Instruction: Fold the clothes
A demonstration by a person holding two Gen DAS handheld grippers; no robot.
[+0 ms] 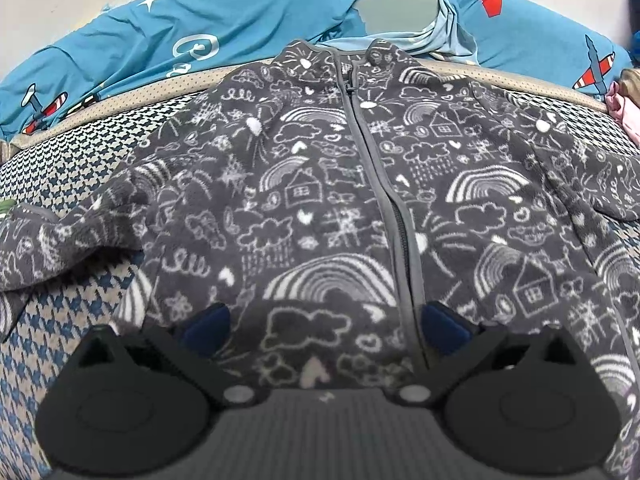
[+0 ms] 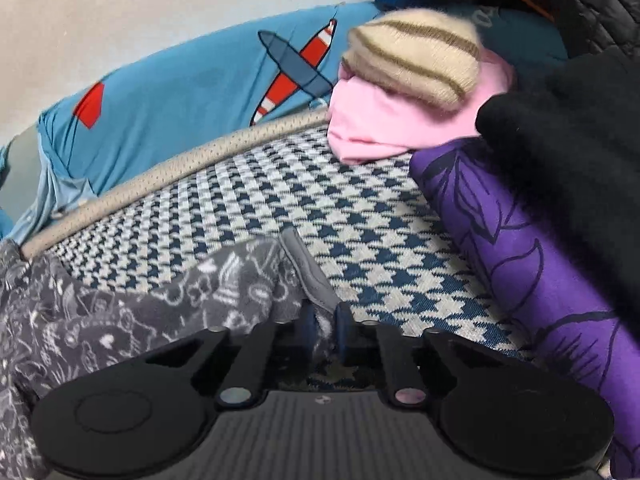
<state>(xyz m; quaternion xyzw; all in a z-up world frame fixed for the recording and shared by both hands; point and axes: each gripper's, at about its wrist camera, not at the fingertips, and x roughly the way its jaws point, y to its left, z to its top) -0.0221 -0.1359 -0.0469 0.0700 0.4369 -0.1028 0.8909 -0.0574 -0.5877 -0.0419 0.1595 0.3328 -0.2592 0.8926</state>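
Observation:
A dark grey fleece jacket [image 1: 320, 184] with white doodle prints lies front up and zipped on a blue-and-white houndstooth surface [image 1: 60, 152], collar at the far end. My left gripper [image 1: 326, 330] is open just above the jacket's lower hem, its blue pads either side of the zipper. In the right wrist view, my right gripper [image 2: 325, 330] is shut on the grey-trimmed cuff [image 2: 308, 276] of the jacket's sleeve [image 2: 140, 300], held over the houndstooth surface [image 2: 360, 240].
A blue aeroplane-print sheet [image 1: 200, 36] lies bunched behind the jacket. To the right stands a stack of folded clothes: a striped beige knit [image 2: 412, 60], a pink garment [image 2: 384, 124], a purple one [image 2: 520, 248] and a black one [image 2: 568, 140].

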